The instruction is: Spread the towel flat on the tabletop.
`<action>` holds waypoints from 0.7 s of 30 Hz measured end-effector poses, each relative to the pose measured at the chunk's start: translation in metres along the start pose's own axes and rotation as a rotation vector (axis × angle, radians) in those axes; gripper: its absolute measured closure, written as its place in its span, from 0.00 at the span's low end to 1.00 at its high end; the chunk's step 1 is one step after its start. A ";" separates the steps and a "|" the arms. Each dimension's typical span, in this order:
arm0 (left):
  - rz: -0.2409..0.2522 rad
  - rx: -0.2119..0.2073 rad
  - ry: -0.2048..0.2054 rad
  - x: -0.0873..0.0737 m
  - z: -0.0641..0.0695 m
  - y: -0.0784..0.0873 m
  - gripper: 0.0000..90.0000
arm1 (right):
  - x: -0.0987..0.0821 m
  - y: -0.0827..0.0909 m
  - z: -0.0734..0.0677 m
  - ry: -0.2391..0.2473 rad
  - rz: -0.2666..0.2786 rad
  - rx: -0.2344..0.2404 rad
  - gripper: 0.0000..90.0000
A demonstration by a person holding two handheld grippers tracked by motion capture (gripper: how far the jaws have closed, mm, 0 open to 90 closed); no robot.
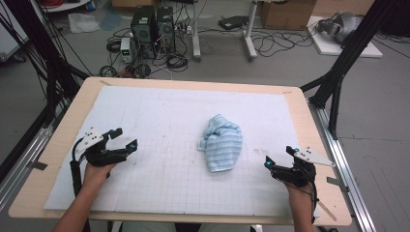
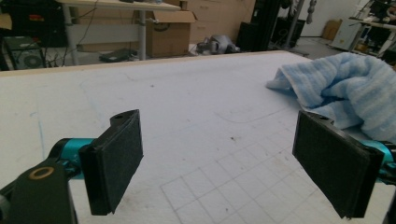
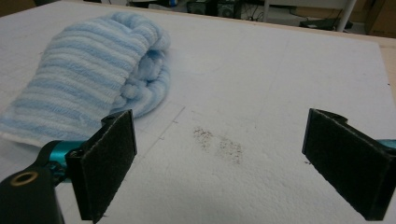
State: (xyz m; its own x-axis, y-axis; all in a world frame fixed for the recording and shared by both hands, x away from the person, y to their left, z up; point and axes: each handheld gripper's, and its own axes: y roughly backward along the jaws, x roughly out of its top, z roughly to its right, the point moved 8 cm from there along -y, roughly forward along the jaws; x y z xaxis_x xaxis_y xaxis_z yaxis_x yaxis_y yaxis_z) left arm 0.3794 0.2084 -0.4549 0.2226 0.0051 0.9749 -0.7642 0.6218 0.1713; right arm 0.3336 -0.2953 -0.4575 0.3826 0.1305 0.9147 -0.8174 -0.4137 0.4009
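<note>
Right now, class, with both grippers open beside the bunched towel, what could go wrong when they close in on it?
1. The blue striped towel lies crumpled in folds, so a gripper may pinch several layers instead of one edge.
2. The left gripper and right gripper sit apart from it; an uneven approach could drag it across the white mat.
</note>
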 end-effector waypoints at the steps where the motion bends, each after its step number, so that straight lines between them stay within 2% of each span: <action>1: 0.002 -0.004 0.007 0.001 0.001 -0.001 0.18 | 0.000 -0.001 -0.001 0.010 -0.004 0.003 0.10; 7: -0.025 -0.039 -0.007 0.007 0.012 -0.017 0.18 | -0.001 -0.005 -0.001 0.004 -0.011 0.012 0.10; 14: -0.070 -0.112 -0.004 0.020 0.034 -0.053 0.19 | -0.001 -0.006 -0.001 0.004 -0.013 0.012 0.10; 15: -0.085 -0.133 -0.009 0.024 0.043 -0.064 0.19 | -0.002 -0.006 -0.002 0.001 -0.017 0.013 0.10; 16: -0.085 -0.133 -0.009 0.024 0.043 -0.064 0.20 | -0.002 -0.006 -0.002 0.001 -0.018 0.012 0.10; 17: -0.094 -0.148 -0.009 0.029 0.050 -0.075 0.20 | -0.002 -0.006 -0.002 0.002 -0.018 0.011 0.10; 18: -0.094 -0.148 -0.009 0.029 0.050 -0.075 0.20 | -0.002 -0.006 -0.002 0.002 -0.018 0.011 0.10; 21: -0.113 -0.173 -0.008 0.034 0.060 -0.090 0.21 | -0.002 -0.005 -0.001 0.002 -0.017 0.008 0.10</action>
State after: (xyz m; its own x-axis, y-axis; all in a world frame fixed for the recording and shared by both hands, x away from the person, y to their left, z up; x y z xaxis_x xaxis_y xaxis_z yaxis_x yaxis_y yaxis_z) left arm 0.4197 0.1056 -0.4288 0.2951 -0.0781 0.9523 -0.6191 0.7435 0.2529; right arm 0.3369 -0.2928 -0.4613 0.3952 0.1393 0.9080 -0.8074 -0.4187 0.4157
